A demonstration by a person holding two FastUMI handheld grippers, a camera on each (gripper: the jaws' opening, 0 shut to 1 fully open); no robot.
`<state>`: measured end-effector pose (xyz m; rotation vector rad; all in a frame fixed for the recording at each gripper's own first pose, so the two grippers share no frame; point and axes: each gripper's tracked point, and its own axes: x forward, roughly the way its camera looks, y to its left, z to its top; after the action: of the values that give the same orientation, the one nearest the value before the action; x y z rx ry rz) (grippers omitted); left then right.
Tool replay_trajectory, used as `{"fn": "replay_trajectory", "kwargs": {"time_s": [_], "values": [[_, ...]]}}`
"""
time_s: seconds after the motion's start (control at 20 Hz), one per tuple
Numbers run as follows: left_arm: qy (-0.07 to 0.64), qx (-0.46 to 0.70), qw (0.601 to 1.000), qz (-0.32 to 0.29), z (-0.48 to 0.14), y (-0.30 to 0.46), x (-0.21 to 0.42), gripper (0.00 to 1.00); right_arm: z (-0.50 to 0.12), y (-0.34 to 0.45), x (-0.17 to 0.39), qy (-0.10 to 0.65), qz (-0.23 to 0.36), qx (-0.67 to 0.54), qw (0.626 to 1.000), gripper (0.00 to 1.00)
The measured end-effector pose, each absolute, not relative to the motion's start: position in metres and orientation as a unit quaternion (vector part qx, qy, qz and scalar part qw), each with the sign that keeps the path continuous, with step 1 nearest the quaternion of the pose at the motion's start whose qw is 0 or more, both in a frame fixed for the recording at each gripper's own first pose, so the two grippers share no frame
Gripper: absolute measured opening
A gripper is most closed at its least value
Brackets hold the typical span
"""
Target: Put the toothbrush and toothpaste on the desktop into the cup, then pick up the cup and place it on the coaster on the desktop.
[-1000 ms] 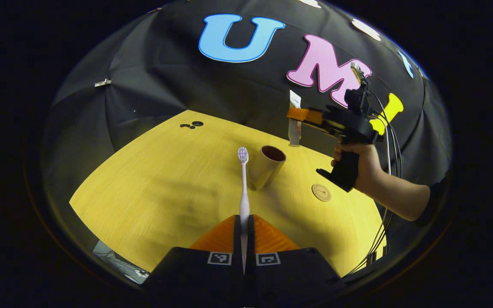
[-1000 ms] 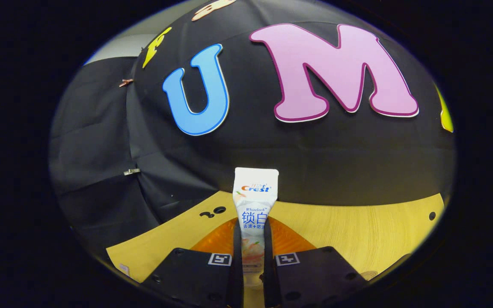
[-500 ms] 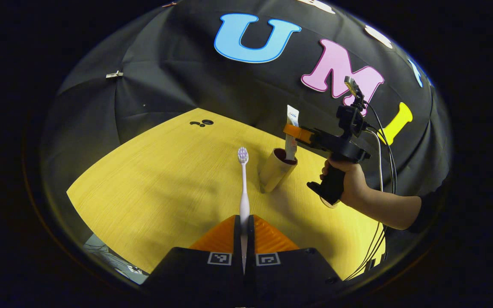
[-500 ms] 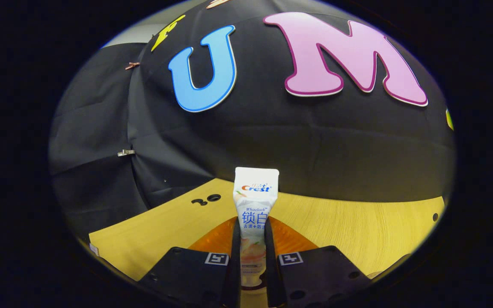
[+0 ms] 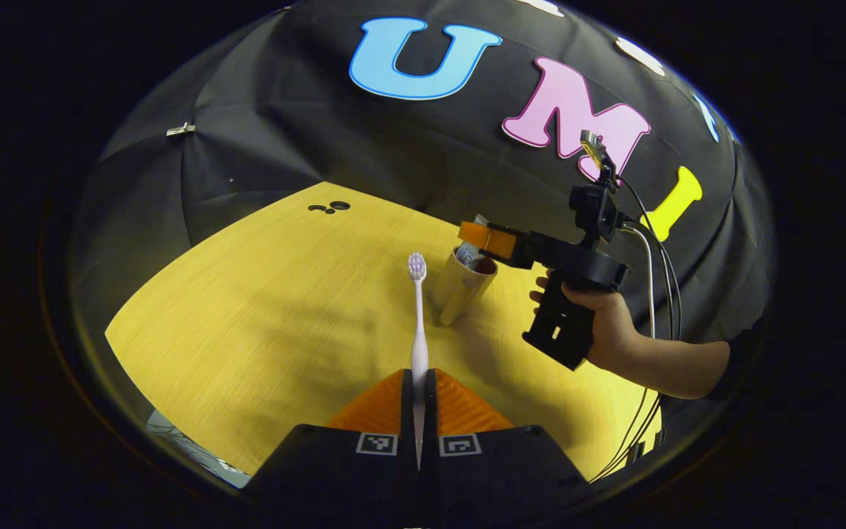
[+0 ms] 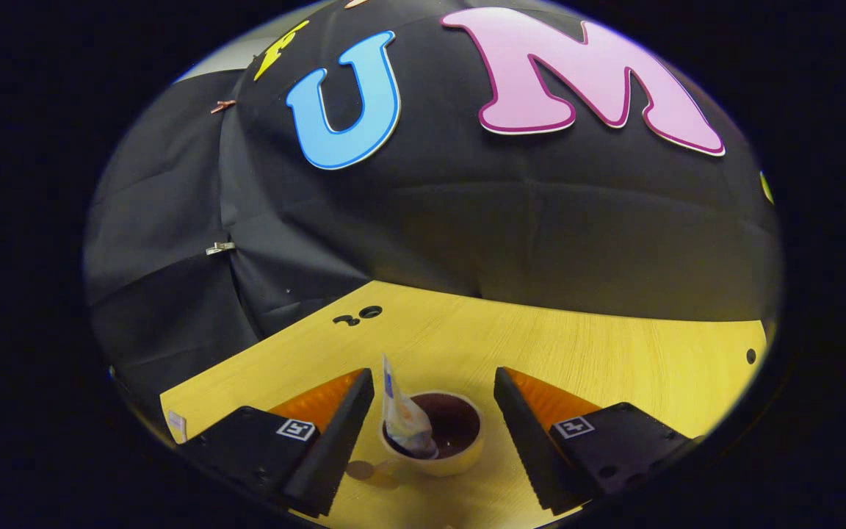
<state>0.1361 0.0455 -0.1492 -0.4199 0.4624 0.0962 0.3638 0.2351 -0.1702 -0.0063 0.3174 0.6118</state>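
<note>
Toothbrush (image 5: 418, 316): clamped in left gripper (image 5: 418, 389), long axis pointing ahead, head just left of cup (image 5: 461, 288).
Right gripper (image 6: 434, 422): jaws spread, straddling the cup; toothpaste (image 6: 402, 415) released inside.

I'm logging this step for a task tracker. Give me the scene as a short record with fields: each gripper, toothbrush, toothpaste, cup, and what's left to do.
left gripper: shut on the toothbrush, held above the desktop
right gripper: open, fingers either side of the cup
toothpaste: in the cup, leaning on its rim
cup: upright on the desktop
remaining: toothbrush into cup, cup onto coaster
</note>
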Motion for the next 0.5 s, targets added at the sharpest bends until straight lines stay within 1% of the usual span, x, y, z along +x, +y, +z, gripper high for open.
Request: {"fn": "replay_trajectory", "kwargs": {"time_s": [0.1,0.25,0.5], "values": [[0.212,-0.199,0.956,0.042,-0.138,0.044,0.145,0.06,-0.160,0.221,0.356,0.150,0.294,-0.002,0.944,0.98],[0.184,-0.186,0.965,0.031,-0.117,0.043,0.166,0.06,-0.146,0.191,0.343,0.144,0.279,0.013,0.949,0.98],[0.126,-0.181,0.975,0.010,-0.075,0.036,0.216,0.06,-0.136,0.129,0.338,0.150,0.241,0.030,0.959,0.98]]}}
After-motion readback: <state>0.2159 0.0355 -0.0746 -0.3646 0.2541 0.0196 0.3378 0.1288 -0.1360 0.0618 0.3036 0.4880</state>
